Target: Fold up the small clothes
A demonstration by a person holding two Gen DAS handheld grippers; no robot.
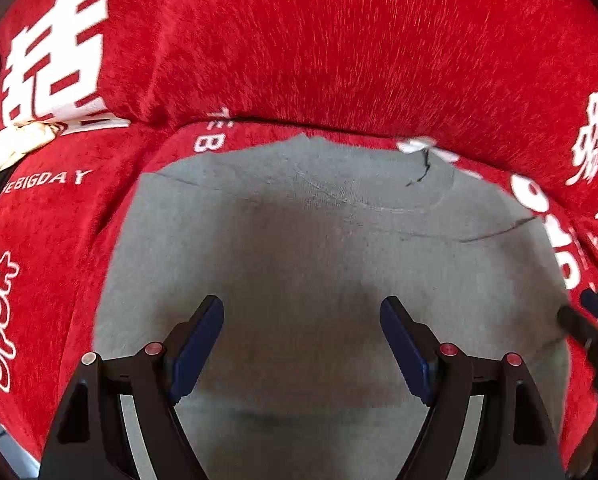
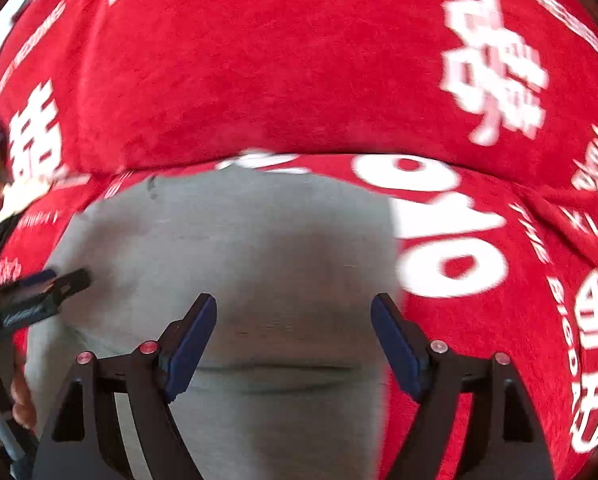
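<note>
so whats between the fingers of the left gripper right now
Nothing is held there. In the left wrist view the left gripper is open over the grey garment, and only that flat grey cloth shows in the gap, lying on the red printed blanket.

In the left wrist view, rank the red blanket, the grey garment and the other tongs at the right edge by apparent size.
1. Red blanket, largest.
2. Grey garment.
3. Right tongs, smallest as seen, though cut off by the frame edge.

Grey knit garment (image 1: 319,260), lying flat on a red blanket (image 1: 339,40); neckline toward 12 o'clock, faint creases.
</note>
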